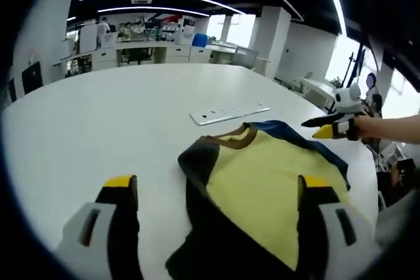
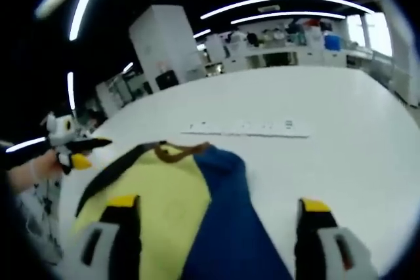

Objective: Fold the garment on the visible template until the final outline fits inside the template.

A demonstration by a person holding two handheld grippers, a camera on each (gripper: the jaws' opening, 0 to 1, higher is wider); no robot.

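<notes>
A garment point(image 1: 262, 195) with a yellow body, brown collar, black sleeve and blue sleeve lies crumpled on the white table point(image 1: 98, 116). In the left gripper view my left gripper point(image 1: 216, 188) is open, its jaws wide apart over the garment's near part. The right gripper point(image 1: 331, 127), held by a hand, hovers by the blue sleeve at the right. In the right gripper view my right gripper point(image 2: 213, 211) is open over the garment point(image 2: 164, 195), the blue sleeve point(image 2: 226, 227) running between its jaws. The left gripper point(image 2: 72, 152) appears at the left edge.
A flat white strip point(image 1: 230, 114) point(image 2: 249, 128) lies on the table just beyond the collar. The table point(image 2: 341, 129) stretches wide and bare beyond it. Its edge runs close to the right gripper in the left gripper view. Office desks and a pillar stand far behind.
</notes>
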